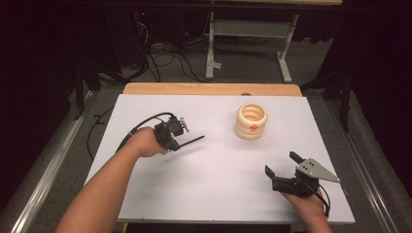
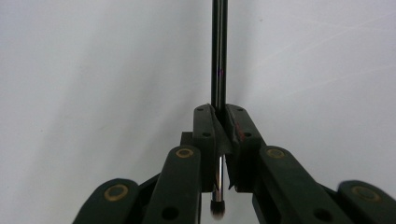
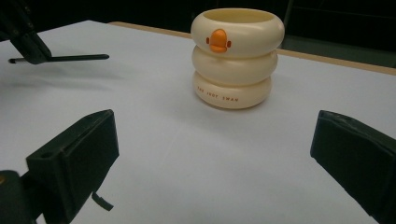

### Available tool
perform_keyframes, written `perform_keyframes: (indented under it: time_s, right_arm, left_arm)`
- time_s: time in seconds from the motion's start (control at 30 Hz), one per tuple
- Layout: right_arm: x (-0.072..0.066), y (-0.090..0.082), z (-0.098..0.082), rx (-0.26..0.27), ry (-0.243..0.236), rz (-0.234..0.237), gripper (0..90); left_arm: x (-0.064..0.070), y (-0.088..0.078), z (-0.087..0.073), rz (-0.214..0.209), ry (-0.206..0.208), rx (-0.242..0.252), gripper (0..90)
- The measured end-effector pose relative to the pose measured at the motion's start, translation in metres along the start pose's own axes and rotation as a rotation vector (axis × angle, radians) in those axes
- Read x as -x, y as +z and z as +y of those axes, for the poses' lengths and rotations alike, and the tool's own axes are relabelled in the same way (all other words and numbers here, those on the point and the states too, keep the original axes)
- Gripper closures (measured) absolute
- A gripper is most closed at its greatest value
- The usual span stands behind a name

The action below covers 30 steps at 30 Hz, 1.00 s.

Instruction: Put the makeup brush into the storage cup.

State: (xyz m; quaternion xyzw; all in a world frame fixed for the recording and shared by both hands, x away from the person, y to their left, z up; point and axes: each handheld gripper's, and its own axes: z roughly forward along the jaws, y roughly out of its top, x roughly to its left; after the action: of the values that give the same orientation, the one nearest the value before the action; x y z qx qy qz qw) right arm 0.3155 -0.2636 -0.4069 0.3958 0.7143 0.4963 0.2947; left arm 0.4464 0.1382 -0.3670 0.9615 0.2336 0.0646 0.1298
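Presently, a thin brush (image 1: 190,141) is clamped in the left gripper (image 1: 176,143), its handle aimed toward the cream holder (image 1: 251,121) standing upright beyond on the worktop (image 1: 218,189); the right gripper (image 1: 283,167) is held spread, empty.

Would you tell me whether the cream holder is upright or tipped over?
Upright: the cream holder stands on its base on the table, opening facing up.

A white counter (image 1: 218,184) fills the middle of the frame, with a bare wooden strip along its far edge. A cream ringed holder (image 1: 251,121) stands on it, upper right of centre.
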Motion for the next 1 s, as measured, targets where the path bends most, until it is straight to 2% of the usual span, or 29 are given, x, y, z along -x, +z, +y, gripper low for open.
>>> perform_keyframes:
  time_s: [0.2, 0.47, 0.53, 0.77, 1.0]
  right_arm:
    - [-0.004, 0.001, 0.005, 0.004, -0.032, -0.001, 2.5]
    - [-0.005, 0.0, 0.023, 0.025, -0.011, -0.008, 2.5]
    - [-0.004, 0.001, 0.029, 0.024, -0.027, -0.019, 2.5]
    - [-0.001, 0.016, 0.04, 0.02, -0.048, -0.038, 2.5]
    - [0.003, 0.034, 0.043, 0.005, -0.066, -0.072, 2.7]
  left_arm:
    - [0.012, -0.011, 0.001, 0.0, 0.011, 0.018, 83.4]
    - [0.02, -0.024, 0.003, -0.007, 0.005, 0.048, 83.4]
    - [0.022, -0.027, 0.003, -0.013, 0.003, 0.054, 83.4]
    - [0.031, -0.03, 0.009, -0.011, 0.015, 0.06, 83.4]
    - [0.05, -0.03, 0.022, -0.018, 0.056, 0.054, 83.4]
